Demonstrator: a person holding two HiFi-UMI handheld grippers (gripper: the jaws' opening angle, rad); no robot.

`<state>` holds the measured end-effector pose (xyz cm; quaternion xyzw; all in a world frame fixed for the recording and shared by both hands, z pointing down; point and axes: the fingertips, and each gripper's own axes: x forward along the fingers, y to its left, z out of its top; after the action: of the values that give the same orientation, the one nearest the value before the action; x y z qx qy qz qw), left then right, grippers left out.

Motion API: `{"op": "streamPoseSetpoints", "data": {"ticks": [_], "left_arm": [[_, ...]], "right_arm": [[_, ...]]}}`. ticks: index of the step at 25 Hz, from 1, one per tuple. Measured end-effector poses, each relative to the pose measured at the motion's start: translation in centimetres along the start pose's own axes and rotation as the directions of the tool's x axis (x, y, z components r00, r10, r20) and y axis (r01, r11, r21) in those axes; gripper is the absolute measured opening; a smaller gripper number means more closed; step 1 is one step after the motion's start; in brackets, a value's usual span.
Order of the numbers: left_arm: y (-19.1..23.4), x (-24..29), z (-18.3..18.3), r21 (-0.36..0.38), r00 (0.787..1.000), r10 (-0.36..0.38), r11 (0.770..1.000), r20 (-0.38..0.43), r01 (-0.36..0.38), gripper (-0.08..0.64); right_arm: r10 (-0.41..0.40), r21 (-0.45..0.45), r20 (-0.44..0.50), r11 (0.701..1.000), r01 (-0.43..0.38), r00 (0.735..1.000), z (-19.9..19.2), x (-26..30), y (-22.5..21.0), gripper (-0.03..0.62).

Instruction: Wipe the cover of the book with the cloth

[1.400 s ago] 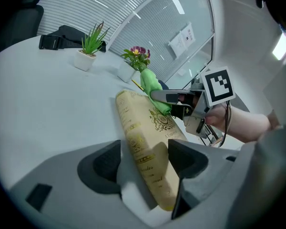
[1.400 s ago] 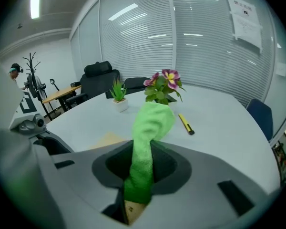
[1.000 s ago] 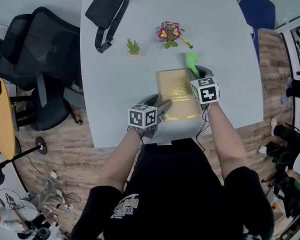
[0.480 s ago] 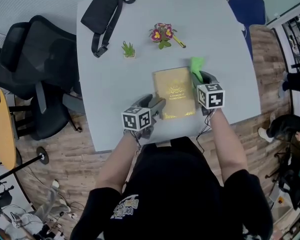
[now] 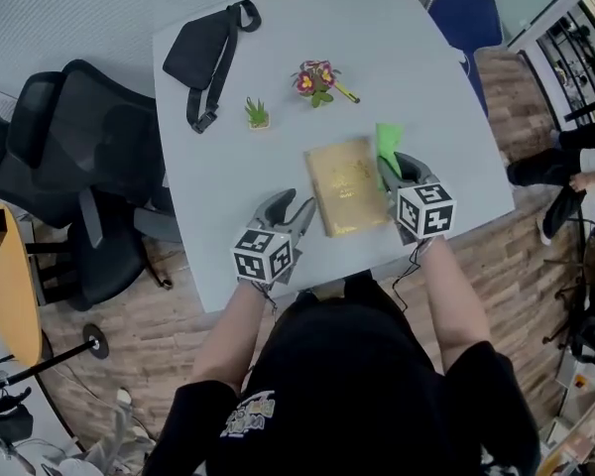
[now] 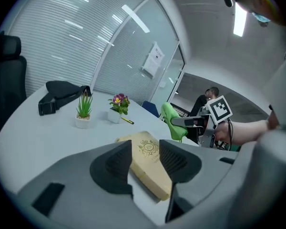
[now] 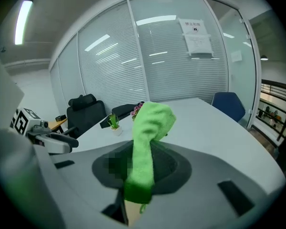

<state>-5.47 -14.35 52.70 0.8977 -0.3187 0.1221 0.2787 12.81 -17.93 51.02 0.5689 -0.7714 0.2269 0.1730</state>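
Observation:
A gold-covered book (image 5: 345, 184) lies flat on the white table (image 5: 228, 186) in front of me. My left gripper (image 5: 297, 211) sits just off the book's lower-left edge. Its jaws are closing, and the pads do not press on anything. In the left gripper view the book's near corner (image 6: 150, 163) shows in the gap between them. My right gripper (image 5: 395, 170) hovers at the book's right edge, shut on a bright green cloth (image 5: 386, 142). The cloth (image 7: 145, 147) sticks up out of the jaws in a bunched strip.
A black sling bag (image 5: 203, 53), a small potted plant (image 5: 257, 114) and a pot of pink flowers (image 5: 315, 77) with a yellow pen stand at the table's far side. A black office chair (image 5: 69, 167) is at the left, a blue chair (image 5: 466, 18) at the far right.
My left gripper has eased a little to the left, off the book's lower-left corner. The right gripper still holds the cloth by the book's right edge. My head view has shifted.

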Motion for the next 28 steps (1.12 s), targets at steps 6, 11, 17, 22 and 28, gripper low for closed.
{"op": "streamPoseSetpoints", "data": {"ticks": [6,11,17,22,28], "left_arm": [[-1.6,-4.0,2.7,0.119,0.996,-0.046,0.992,0.076,0.037,0.016],[-3.8,-6.2,3.5,0.217,0.988,-0.134,0.969,0.071,0.115,0.006],[-6.3,-7.4,3.2,0.291,0.982,-0.181,0.944,0.050,0.159,0.005],[-8.5,-7.8,2.8,0.307,0.978,-0.205,0.934,0.044,0.182,0.006],[-12.1,-8.1,1.4,0.316,0.982,-0.179,0.936,0.059,0.152,0.006]], "right_arm": [[-0.018,-0.008,0.087,1.000,0.018,0.996,1.3,-3.8,3.6,0.097],[-0.038,-0.010,0.150,0.999,0.040,0.988,1.9,-6.8,6.5,0.097],[-0.052,-0.022,0.188,0.998,0.057,0.981,1.6,-10.4,8.7,0.096],[-0.051,-0.031,0.191,0.998,0.058,0.980,0.9,-12.8,8.6,0.097],[0.007,-0.042,0.198,0.999,0.002,0.980,-0.6,-15.6,8.4,0.097]]}}
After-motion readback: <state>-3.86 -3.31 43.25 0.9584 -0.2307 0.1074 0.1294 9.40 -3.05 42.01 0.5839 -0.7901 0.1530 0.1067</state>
